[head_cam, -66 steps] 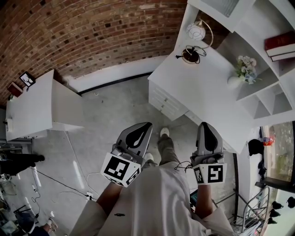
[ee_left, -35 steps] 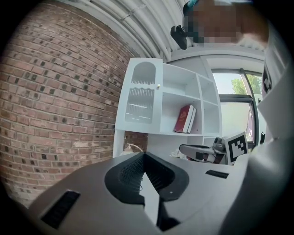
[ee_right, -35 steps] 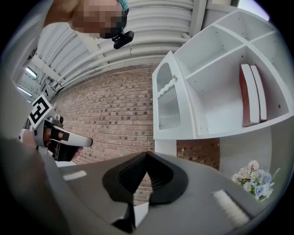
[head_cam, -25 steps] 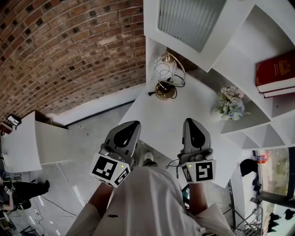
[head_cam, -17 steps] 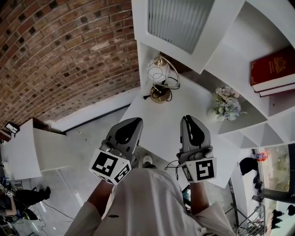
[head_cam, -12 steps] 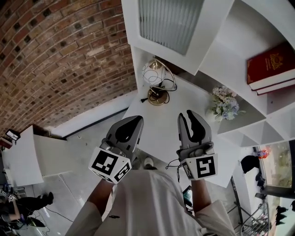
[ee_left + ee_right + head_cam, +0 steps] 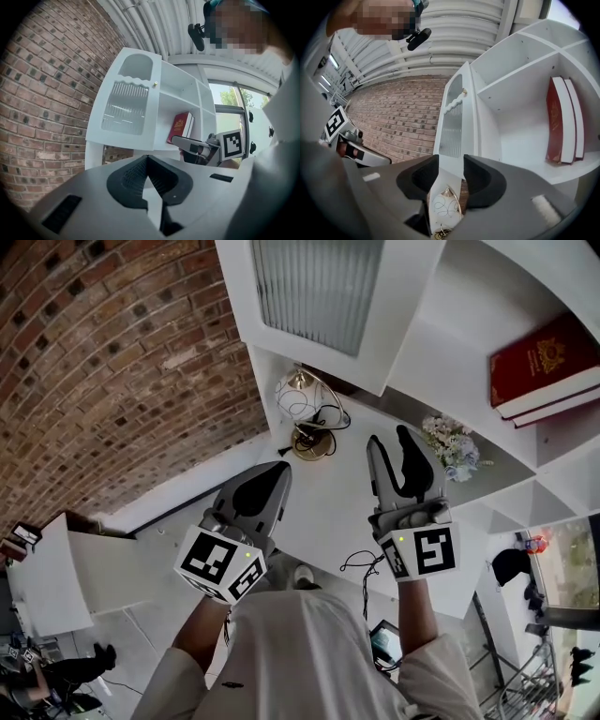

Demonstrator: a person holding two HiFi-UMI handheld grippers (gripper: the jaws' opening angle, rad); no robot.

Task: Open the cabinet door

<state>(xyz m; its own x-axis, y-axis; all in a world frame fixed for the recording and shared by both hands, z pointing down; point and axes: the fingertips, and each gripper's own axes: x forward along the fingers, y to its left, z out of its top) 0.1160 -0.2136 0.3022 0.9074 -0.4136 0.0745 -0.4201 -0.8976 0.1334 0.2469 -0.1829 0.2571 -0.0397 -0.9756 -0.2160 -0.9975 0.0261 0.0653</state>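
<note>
1. Two hand-held grippers are raised over a white desk point(image 7: 326, 491) in front of a white shelf unit point(image 7: 450, 324). Neither touches the furniture.
2. The left gripper point(image 7: 279, 470) is clenched. Its own view shows the dark ribbed pads point(image 7: 133, 176) pressed together with nothing between them.
3. The right gripper point(image 7: 391, 440) stands released, its jaws having just been opening, and it grips nothing. In the right gripper view, only the lamp and the cabinet's lower edge, both well beyond the jaws, show through the gap.
4. The cabinet door point(image 7: 314, 287), a white frame round a ribbed glass panel, sits at the unit's left end. It is beside the brick wall point(image 7: 112, 352) and above the desk. It looks shut, lying flush with the cabinet front, and both grippers are well short of it.
5. A small gold knob point(image 7: 155, 85) sits on the door's edge, on the side nearest the open shelves.
6. A wire-globe lamp point(image 7: 305, 409) on a brass base stands on the desk under the cabinet, with a vase of pale flowers point(image 7: 450, 448) further right.
7. Red books point(image 7: 544, 367) stand in the open compartment beside the door.
</note>
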